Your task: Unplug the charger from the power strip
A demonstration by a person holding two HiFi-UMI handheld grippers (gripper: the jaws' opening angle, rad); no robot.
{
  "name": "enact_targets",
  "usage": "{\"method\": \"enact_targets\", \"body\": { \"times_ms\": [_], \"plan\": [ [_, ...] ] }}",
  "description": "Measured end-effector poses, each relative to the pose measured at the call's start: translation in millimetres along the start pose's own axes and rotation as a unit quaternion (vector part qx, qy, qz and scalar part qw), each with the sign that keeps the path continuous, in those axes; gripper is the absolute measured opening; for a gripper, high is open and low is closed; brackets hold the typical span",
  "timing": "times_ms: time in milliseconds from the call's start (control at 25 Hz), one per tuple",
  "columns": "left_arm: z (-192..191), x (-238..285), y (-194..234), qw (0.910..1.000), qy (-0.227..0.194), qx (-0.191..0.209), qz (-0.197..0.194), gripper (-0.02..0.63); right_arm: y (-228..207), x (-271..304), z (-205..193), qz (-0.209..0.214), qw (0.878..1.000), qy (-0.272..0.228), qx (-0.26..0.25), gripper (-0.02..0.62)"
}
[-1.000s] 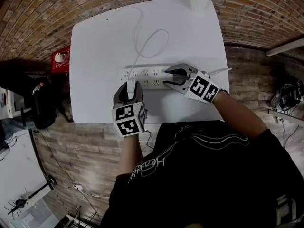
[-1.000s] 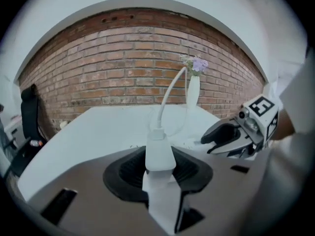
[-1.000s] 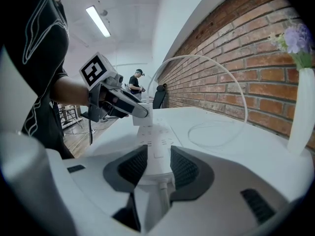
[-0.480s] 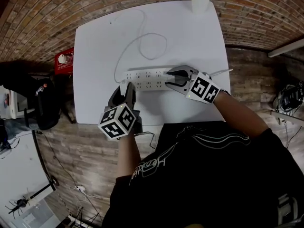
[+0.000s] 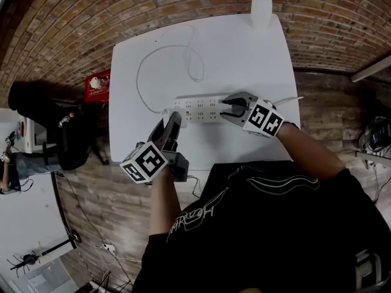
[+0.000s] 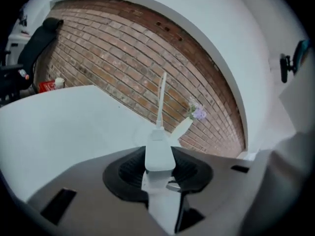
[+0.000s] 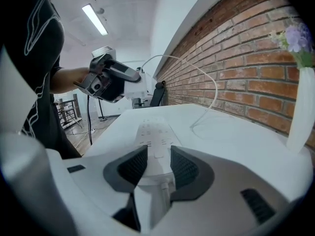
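left tongs [image 6: 158, 168]: clamped tight on the charger [image 6: 159, 151]. The white plug body sits right between the two dark pads, cord end pointing away from the tongs.

charger: out of the socket and up off the table. In the head view it hangs just beyond the far end of the power strip [image 7: 153, 132], not touching it.

right tongs [image 7: 156, 167]: closed on the near end of the power strip, one pad on each long side, pinning it flat.

power strip: runs straight out from the right tongs toward the left ones. The sockets I can see are all empty.

cable [image 5: 139, 78]: thin and white, it rises from the charger's tip, then loops across the table beyond the strip.

table [image 5: 244, 60]: plain white, under both tongs.

vase [image 7: 299, 112]: white with a purple flower, well off to the right tongs' side at the far table edge.

brick wall [image 7: 236, 58]: right behind the table.

red box [image 5: 98, 85]: off the table, out past the left tongs. Can't tell what it is tbh.
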State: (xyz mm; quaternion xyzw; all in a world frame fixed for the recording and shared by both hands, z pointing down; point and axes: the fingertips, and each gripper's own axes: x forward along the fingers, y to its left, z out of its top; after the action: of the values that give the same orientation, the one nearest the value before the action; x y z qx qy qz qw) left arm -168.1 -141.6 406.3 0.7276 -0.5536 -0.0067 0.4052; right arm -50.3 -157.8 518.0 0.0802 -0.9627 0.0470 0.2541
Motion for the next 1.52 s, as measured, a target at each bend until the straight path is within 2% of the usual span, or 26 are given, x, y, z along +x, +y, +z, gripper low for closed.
{"method": "enact_targets", "body": {
  "times_ms": [40, 120, 200, 280, 360, 480, 640, 720, 920, 1160, 1400, 1520],
  "plan": [
    [-3.7, -0.4, -4.8, 0.9999, 0.004, -0.007, -0.009, 0.135, -0.8, -0.8, -0.8, -0.001, 1.000, 0.010, 0.005, 0.126],
    [-10.5, -4.5, -14.4, 0.9996, 0.009, -0.014, -0.021, 0.135, 0.3, -7.4, 1.5, -0.006, 1.000, 0.016, 0.015, 0.077],
    [-13.4, -11.2, -28.9, 0.9988, 0.012, -0.025, -0.042, 0.135, 3.1, -23.0, 14.8, -0.015, 0.999, -0.012, 0.039, 0.045],
    [-12.5, -18.7, -43.1, 0.9974, 0.014, -0.033, -0.063, 0.135, 5.7, -44.7, 36.9, -0.019, 0.995, -0.062, 0.082, 0.033],
    [-10.3, -25.8, -52.6, 0.9963, 0.015, -0.034, -0.077, 0.135, 10.6, -66.9, 60.6, -0.020, 0.987, -0.106, 0.119, 0.020],
    [-11.4, -37.6, -60.3, 0.9950, 0.023, -0.036, -0.091, 0.135, 25.7, -92.3, 91.3, -0.019, 0.975, -0.147, 0.165, 0.006],
    [-16.5, -61.5, -63.2, 0.9951, 0.034, -0.006, -0.093, 0.135, 57.0, -114.7, 128.1, -0.010, 0.952, -0.211, 0.222, 0.000],
    [-17.2, -77.0, -66.3, 0.9943, 0.035, 0.007, -0.100, 0.135, 75.4, -120.9, 142.1, -0.016, 0.946, -0.231, 0.229, 0.000],
    [-18.6, -117.6, -77.1, 0.9909, 0.037, 0.031, -0.126, 0.135, 122.2, -130.5, 158.1, -0.047, 0.948, -0.232, 0.215, -0.002],
    [-26.9, -151.4, -91.0, 0.9836, 0.035, 0.061, -0.166, 0.135, 164.1, -142.8, 162.4, -0.072, 0.931, -0.262, 0.243, -0.003],
    [-33.9, -174.8, -97.4, 0.9787, 0.032, 0.092, -0.181, 0.135, 199.3, -147.6, 169.5, -0.084, 0.934, -0.266, 0.225, -0.003],
    [-34.2, -181.5, -100.3, 0.9767, 0.030, 0.099, -0.188, 0.135, 208.3, -148.3, 172.1, -0.080, 0.930, -0.275, 0.229, -0.003]
  ]
}}
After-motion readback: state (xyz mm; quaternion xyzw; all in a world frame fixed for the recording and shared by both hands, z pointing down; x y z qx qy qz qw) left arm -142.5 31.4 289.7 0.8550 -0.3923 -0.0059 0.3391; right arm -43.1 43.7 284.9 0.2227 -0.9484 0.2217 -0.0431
